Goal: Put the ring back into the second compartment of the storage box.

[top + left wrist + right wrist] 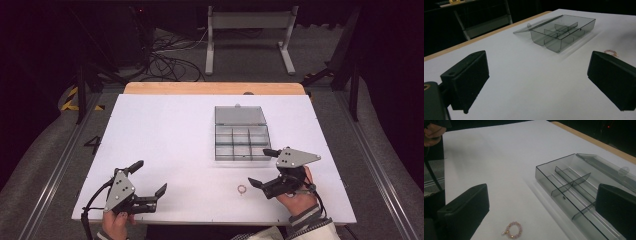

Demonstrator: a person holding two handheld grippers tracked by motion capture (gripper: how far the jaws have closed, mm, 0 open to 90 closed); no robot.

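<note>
Right gripper view: bead ring [513, 233] lies between spread fingers [466, 210], seemingly untouched.

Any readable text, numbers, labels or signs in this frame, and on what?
"4": a dark numeral on the grey floor left of the white table.
Yellow and black hazard stripes on the floor: a marking, no words.
Nothing written on the clear compartment box, the bead ring or either claw.
</note>
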